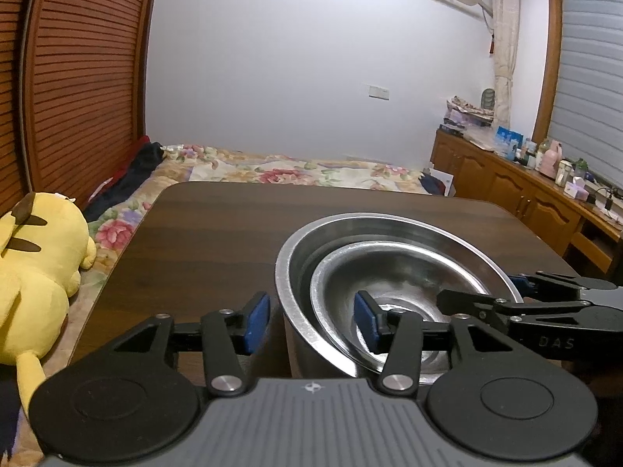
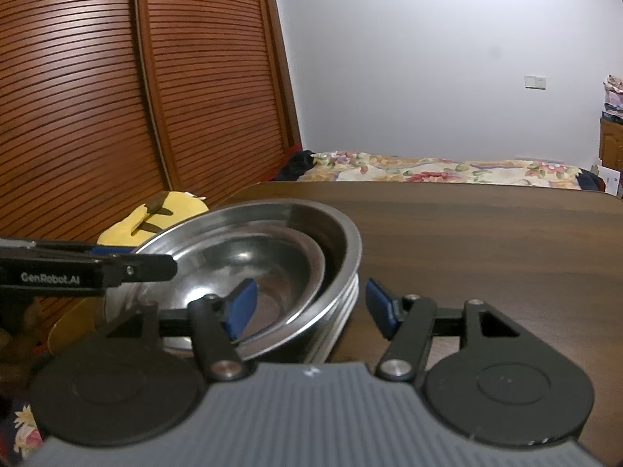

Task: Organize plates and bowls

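while both tools sat at the stack: two steel bowls were nested on the dark table (image 1: 202, 233), the small bowl (image 1: 393, 284) lying tilted inside the large bowl (image 1: 296, 257).
place: the stack stood near the front edge of the table, toward the right side in the left wrist view; in the right wrist view the large bowl (image 2: 346, 249) showed a ribbed outer wall, perhaps more than one rim stacked, though i could not tell.
left gripper (image 1: 311, 321): wide apart, straddling the near-left wall, one blue pad outside and one inside the bowls, neither seen touching metal.
right gripper (image 2: 309, 305): also spread wide, astride the opposite wall, one pad inside the small bowl (image 2: 249, 257) and one outside; nothing was clamped.
handling: thin polished steel looked light, stiff and not fragile, but slick, so the pads would probably slide on the curved wall.
hold: the rolled rim seemed the best place, pinched from both sides at once to keep the stack level.
risk: the inner bowl sat loose and off-centre, so it would likely shift and clatter if tipped.
surroundings: a yellow plush toy (image 1: 35, 257) lay on the floral bed (image 1: 280, 171) beside the table.
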The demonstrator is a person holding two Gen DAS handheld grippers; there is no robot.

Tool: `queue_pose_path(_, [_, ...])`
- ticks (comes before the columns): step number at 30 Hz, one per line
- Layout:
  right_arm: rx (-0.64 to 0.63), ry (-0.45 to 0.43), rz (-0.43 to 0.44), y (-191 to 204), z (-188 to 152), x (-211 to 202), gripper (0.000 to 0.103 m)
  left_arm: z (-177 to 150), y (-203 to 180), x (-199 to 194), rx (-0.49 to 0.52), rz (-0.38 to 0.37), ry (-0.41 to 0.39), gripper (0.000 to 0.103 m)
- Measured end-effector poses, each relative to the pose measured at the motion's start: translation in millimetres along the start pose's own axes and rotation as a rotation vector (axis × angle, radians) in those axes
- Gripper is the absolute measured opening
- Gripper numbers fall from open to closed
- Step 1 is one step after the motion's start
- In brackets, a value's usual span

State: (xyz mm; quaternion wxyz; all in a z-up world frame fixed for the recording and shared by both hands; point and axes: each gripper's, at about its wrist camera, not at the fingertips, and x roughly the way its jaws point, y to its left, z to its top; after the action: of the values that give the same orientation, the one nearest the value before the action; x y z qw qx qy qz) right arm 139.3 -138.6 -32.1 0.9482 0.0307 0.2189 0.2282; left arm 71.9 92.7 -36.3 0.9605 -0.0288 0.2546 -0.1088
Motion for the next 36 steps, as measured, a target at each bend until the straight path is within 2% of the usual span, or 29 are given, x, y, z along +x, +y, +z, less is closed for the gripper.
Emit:
queue_pose_path(10, [-0.003,-0.068,-0.025,-1.4,9.7,-29.4,0.064,7.6,-7.0,-17.0,0.026,0.019,-0.034,0.063])
queue_pose_path(12, [-0.005,-0.084,-0.03,-2.5,12.7,-35.6,0.066,9.3,-10.0,-21.1,0.032,0.021,-0.044,0.069])
queue_pose_path(16, [-0.014,-0.118,-0.048,-3.0,19.3,-49.9,0.078,14.9,-16.9,-28.3,0.046,0.021,-0.066,0.082])
queue_pose_path(18, [-0.022,-0.138,-0.063,-3.0,22.3,-58.0,0.086,17.2,-22.0,-31.8,0.054,0.015,-0.076,0.093])
queue_pose_path(19, [-0.025,-0.148,-0.068,-3.1,23.2,-61.8,0.093,18.2,-23.9,-33.9,0.055,0.014,-0.084,0.096])
queue_pose_path(23, [-0.017,-0.186,-0.082,-5.1,28.5,-76.2,0.101,22.3,-33.0,-41.0,0.065,0.002,-0.108,0.103])
queue_pose_path(29, [-0.013,-0.21,-0.106,-8.0,30.6,-92.2,0.103,24.9,-46.9,-46.3,0.088,-0.017,-0.114,0.103])
queue_pose_path(36, [0.012,-0.207,-0.17,-10.9,24.9,-101.8,0.103,21.6,-59.5,-49.2,0.102,0.012,-0.113,0.103])
